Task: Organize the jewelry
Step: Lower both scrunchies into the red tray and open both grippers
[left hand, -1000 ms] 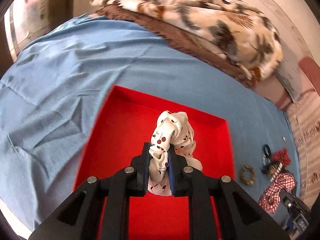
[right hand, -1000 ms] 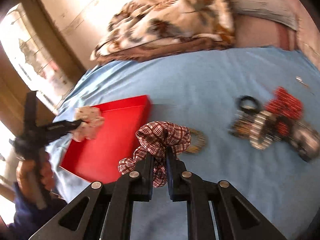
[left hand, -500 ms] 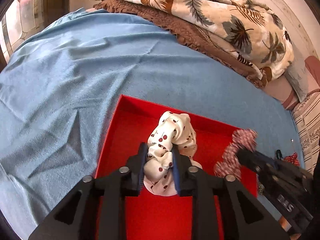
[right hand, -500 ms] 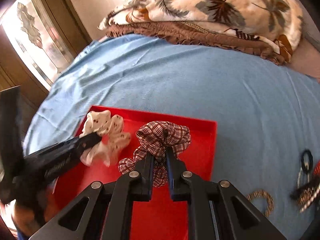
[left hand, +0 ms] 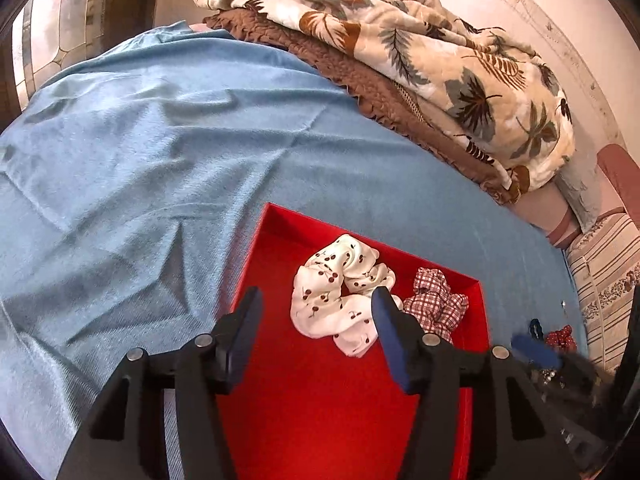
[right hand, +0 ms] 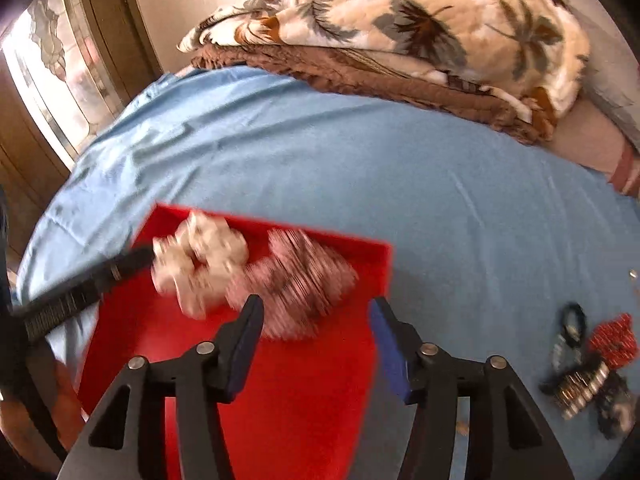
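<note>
1. The left gripper (left hand: 316, 332) has just opened its jaws; the white cherry-print scrunchie (left hand: 340, 300), clamped a second ago, now lies loose in the red tray (left hand: 320, 420).
2. The right gripper (right hand: 316, 332) has likewise just released the checked scrunchie (right hand: 296, 284) beside it.
3. Remaining jewelry pile (right hand: 588, 368) waits on the bed (right hand: 360, 160), so more trips likely follow.
</note>
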Demonstrator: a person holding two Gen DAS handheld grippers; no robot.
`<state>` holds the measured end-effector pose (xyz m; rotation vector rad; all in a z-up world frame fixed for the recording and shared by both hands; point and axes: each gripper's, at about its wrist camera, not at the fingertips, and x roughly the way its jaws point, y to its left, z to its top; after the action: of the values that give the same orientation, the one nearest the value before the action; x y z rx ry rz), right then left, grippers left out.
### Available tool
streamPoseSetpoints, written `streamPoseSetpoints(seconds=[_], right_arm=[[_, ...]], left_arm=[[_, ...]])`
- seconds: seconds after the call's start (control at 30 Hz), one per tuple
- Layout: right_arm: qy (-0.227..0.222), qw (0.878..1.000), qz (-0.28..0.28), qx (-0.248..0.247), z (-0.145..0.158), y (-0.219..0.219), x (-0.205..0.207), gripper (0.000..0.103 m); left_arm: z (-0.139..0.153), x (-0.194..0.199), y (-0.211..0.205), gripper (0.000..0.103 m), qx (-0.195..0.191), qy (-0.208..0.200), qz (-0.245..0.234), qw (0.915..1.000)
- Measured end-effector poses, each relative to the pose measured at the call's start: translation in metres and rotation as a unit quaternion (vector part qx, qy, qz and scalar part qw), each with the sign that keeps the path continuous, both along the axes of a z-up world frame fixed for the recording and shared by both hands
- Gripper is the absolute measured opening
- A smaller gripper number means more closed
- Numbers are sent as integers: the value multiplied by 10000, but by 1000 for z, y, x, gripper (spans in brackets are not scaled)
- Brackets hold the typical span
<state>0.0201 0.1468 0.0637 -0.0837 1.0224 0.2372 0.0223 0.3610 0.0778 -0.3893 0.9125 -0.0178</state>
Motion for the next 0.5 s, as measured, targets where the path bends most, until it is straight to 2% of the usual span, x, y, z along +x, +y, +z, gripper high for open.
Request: streamPoseSetpoints(seconds=[0.13,0.17,0.2,0.27,0.3,0.43,0.5], right_arm=[[287,9996,-63,-50,-19,-17,-36,59],[363,9993,-78,11,-24,-20,-43,53],[445,9990,-88,59,-28,-21,-50,41],[581,9982,-103,82,-37,-23,-61,25],[601,9981,-104,84,-39,-25,-64,19],[564,9984,-8,97,-40,-22,-80,12],[549,9985,19,41,-40,-19,-86,11]], left_arm=[[4,-8,0,59,-32,-80,53,9999],[4,-11,-2,59,16,-94,62,9999],[4,-13,-4,59,56,-92,67,9999],[2,-16,-7,59,104,-76,47,9999],[1,-18,-8,59,115,-75,34,9999],[-1,-23,-16,59,345,-126,17,9993],[-1,-25,-20,59,483,-172,7,9987]])
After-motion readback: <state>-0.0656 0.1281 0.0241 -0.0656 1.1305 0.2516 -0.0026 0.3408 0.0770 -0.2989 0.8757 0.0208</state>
